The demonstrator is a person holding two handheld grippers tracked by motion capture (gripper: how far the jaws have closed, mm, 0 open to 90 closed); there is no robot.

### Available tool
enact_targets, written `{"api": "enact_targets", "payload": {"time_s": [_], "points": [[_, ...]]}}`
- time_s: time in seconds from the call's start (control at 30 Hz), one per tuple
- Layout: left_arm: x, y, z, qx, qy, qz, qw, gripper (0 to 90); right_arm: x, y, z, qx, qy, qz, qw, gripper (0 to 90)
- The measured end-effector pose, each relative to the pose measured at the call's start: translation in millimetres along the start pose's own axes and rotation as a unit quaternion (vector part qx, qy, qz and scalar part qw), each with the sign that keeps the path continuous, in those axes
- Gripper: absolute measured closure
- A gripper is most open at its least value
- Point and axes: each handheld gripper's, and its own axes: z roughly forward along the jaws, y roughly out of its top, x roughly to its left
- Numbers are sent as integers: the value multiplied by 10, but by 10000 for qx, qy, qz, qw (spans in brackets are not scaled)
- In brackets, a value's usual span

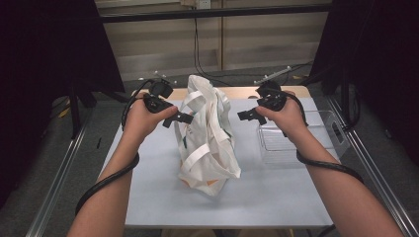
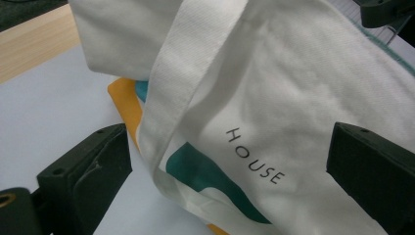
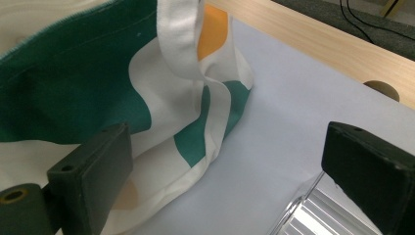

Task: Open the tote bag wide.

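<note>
A white canvas tote bag point(image 1: 207, 136) with green and orange patches stands slumped in the middle of the table. The word HOUSE is printed on its side point(image 2: 254, 156). My left gripper point(image 1: 179, 118) is open just left of the bag, its jaws wide around the bag's side and a white handle strap point(image 2: 181, 73). My right gripper point(image 1: 247, 115) is open just right of the bag, a little above the table. Its view looks at the bag's green panel point(image 3: 73, 88) and a hanging strap point(image 3: 186, 44). Neither gripper holds anything.
A clear plastic bin point(image 1: 296, 138) sits on the white tabletop point(image 1: 148, 197) under my right hand; its corner point(image 3: 313, 210) lies by the right jaw. A wooden strip point(image 3: 318, 44) borders the far edge. Metal rails run along both table sides.
</note>
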Motion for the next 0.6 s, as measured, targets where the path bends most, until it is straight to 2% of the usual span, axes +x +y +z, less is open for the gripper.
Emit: {"api": "enact_targets", "payload": {"time_s": [0.03,0.3,0.37,0.4,0.6], "points": [[-5,17,-5,35,-12,55,10000,25,9,12,-4,1,-11,-5,10000,46],[-85,114,2,51,-34,0,10000,24,56,89,-11,-23,-6,-14,10000,45],[-87,138,-4,121,-53,98,9999,22,72,106,-8,-23,0,-30,10000,44],[-102,147,2,67,-46,9,10000,21,83,115,-7,-21,8,-21,10000,44],[-151,204,18,86,-73,50,9999,19,137,160,17,-30,34,-18,10000,43]]}}
